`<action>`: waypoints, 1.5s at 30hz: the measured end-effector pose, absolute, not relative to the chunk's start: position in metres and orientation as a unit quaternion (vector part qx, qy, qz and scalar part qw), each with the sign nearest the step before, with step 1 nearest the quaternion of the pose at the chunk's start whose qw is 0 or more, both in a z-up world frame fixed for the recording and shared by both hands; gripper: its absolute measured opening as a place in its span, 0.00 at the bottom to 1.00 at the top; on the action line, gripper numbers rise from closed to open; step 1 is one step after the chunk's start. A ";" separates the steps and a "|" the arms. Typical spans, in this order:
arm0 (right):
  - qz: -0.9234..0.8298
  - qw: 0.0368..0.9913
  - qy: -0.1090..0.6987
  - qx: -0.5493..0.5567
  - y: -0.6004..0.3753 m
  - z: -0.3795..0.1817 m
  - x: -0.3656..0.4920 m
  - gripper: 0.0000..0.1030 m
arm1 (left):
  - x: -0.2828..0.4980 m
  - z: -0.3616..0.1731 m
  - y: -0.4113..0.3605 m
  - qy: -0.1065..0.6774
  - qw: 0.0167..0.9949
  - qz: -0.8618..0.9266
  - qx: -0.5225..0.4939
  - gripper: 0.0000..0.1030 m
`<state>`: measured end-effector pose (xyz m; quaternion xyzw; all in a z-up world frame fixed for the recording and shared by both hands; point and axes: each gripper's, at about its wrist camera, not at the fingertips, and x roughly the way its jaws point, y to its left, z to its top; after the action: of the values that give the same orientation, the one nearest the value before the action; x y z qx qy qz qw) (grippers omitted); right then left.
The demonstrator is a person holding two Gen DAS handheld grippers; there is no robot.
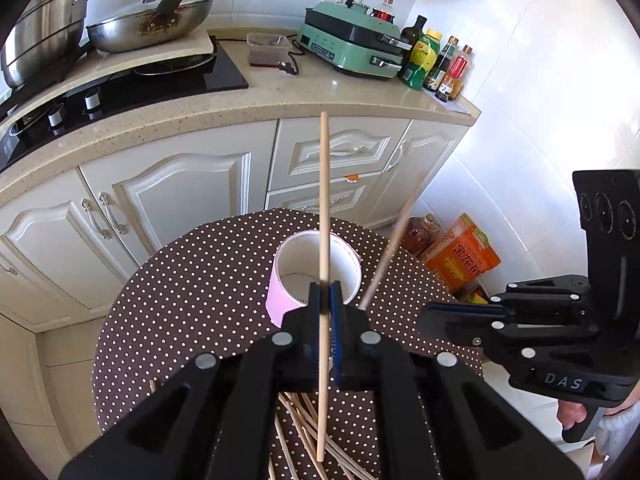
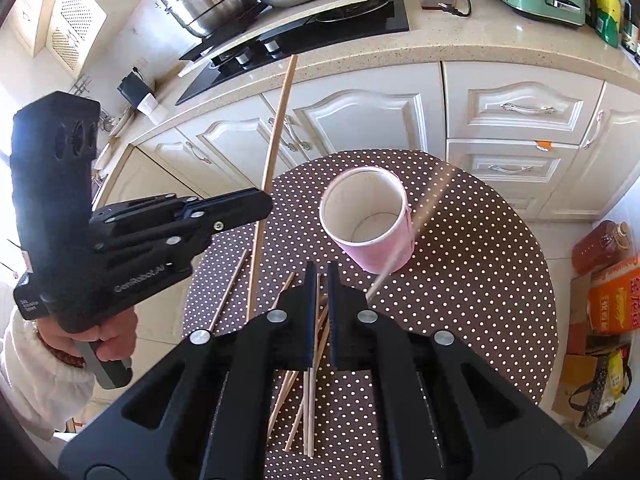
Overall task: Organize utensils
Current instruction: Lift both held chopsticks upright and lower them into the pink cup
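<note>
A pink cup with a white inside (image 1: pixel 316 276) (image 2: pixel 366 220) stands upright on a round brown polka-dot table (image 1: pixel 180 300) (image 2: pixel 480 280). My left gripper (image 1: pixel 326 300) (image 2: pixel 260 204) is shut on a long wooden chopstick (image 1: pixel 323 240) (image 2: pixel 272 160), held nearly upright above the table, just short of the cup. My right gripper (image 2: pixel 320 280) (image 1: pixel 428 314) is open with a narrow gap and empty. A blurred chopstick (image 1: pixel 388 252) (image 2: pixel 412 232) is in the air right of the cup, falling. Several chopsticks (image 2: pixel 308 360) (image 1: pixel 304 432) lie on the table under the right gripper.
White kitchen cabinets (image 1: pixel 180 192) and a counter with a stove (image 1: pixel 140 84), wok (image 1: pixel 152 24), pots, a green appliance (image 1: pixel 352 40) and bottles (image 1: pixel 440 64) stand behind the table. An oil bottle (image 2: pixel 600 244) and orange box (image 2: pixel 612 300) sit on the floor at right.
</note>
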<state>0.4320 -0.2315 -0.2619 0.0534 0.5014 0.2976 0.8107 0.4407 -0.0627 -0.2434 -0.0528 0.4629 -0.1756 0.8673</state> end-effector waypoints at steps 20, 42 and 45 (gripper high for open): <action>0.065 0.771 0.608 0.178 -0.283 -0.387 0.487 0.59 | 0.444 -0.267 -0.043 0.484 0.863 -0.132 -0.060 0.05; 0.006 0.763 0.638 0.102 -0.309 -0.420 0.519 0.06 | 0.473 -0.264 -0.041 0.477 0.865 -0.134 -0.083 0.05; 0.033 0.776 0.617 0.125 -0.310 -0.406 0.512 0.06 | 0.474 -0.256 -0.045 0.468 0.868 -0.143 -0.086 0.05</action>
<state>0.5120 -0.3099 -0.4064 0.1249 0.6170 0.0327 0.7763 0.4743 -0.0455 -0.2563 -0.0857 0.4679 -0.1433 0.8679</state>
